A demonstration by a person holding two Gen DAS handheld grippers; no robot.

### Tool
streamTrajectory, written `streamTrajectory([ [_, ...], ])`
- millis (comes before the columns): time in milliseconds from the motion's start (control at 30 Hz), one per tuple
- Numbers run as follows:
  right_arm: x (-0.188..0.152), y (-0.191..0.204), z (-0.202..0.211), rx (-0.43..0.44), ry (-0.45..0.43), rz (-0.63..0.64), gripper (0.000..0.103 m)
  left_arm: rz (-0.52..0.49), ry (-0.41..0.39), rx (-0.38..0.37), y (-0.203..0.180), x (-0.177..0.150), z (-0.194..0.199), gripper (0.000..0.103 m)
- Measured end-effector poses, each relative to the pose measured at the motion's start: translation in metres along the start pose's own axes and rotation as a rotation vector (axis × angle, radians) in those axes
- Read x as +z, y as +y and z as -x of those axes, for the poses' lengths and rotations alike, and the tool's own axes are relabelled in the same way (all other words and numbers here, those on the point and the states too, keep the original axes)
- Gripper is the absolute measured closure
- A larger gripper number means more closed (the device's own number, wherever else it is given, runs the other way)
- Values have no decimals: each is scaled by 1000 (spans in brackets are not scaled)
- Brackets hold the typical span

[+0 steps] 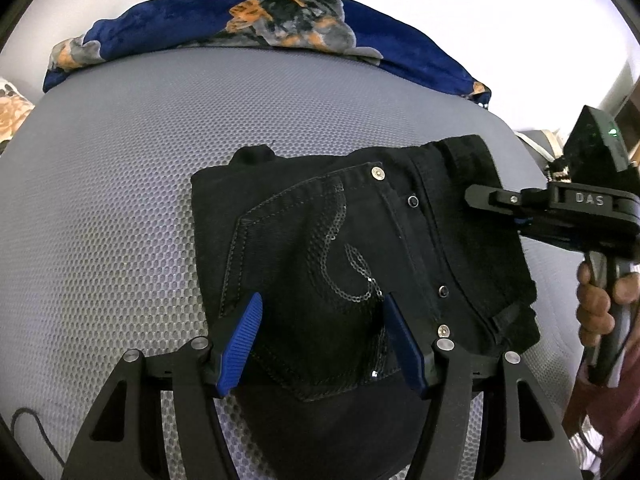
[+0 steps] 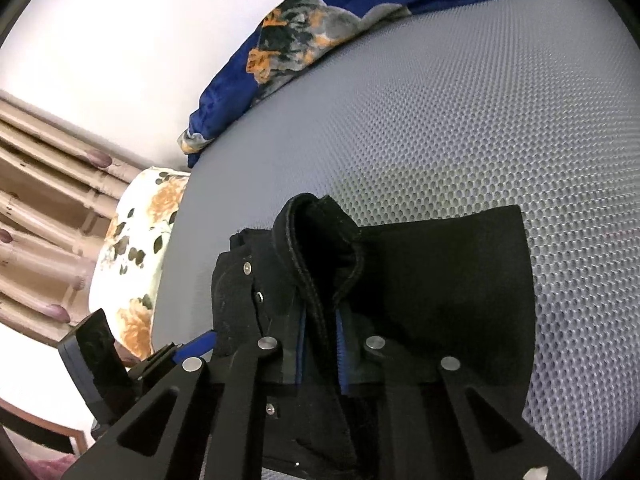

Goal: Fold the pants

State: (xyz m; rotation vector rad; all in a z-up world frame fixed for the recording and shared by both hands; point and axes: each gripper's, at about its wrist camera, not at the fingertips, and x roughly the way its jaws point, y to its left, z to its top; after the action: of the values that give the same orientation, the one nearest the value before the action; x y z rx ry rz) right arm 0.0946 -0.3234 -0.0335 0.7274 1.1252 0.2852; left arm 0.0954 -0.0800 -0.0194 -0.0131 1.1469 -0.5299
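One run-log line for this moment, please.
pants: folded, on mesh surface | left gripper: jaws open above pocket | right gripper: jaws shut on pants edge

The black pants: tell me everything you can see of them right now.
The black pants look like denim, folded into a compact bundle on the grey mesh surface. A back pocket with a sequin swirl faces up, with metal rivets along its edge. The left tongs stand open over the pocket. The right tongs are shut on a thick seamed edge at the bundle's side, which rises in a curl.
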Motion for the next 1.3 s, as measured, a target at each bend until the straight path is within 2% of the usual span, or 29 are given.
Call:
streamTrajectory([
  [200, -4, 20, 22, -35, -48, 33, 92, 12, -8, -9, -1, -1, 7, 39],
  [433, -7, 22, 48, -50, -99, 30, 93, -19, -21, 5, -8, 4, 11, 39],
  [667, -10, -24, 62, -114, -157, -94, 93, -59, -31, 17, -15, 9, 15, 39],
  [800, -16, -54, 54, -206, -151, -118, 93, -56, -14, 15, -14, 8, 9, 39],
  [900, -16, -60, 45, -238, -148, -114, 89, -61, 22, 10, -13, 4, -3, 39],
  [967, -15, -59, 43, -260, -143, -107, 82, -65, 50, 24, -12, 1, -14, 39],
  [1067, -16, -56, 45, -276, -137, -102, 68, -45, 78, 7, -8, 0, -24, 39],
  [1167, -26, -59, 57, -245, -125, -138, 66, -19, 83, -15, -5, 1, -23, 39],
  [1300, -48, -55, 70, -237, -105, -137, 66, -64, 70, 10, -15, -4, -12, 39],
])
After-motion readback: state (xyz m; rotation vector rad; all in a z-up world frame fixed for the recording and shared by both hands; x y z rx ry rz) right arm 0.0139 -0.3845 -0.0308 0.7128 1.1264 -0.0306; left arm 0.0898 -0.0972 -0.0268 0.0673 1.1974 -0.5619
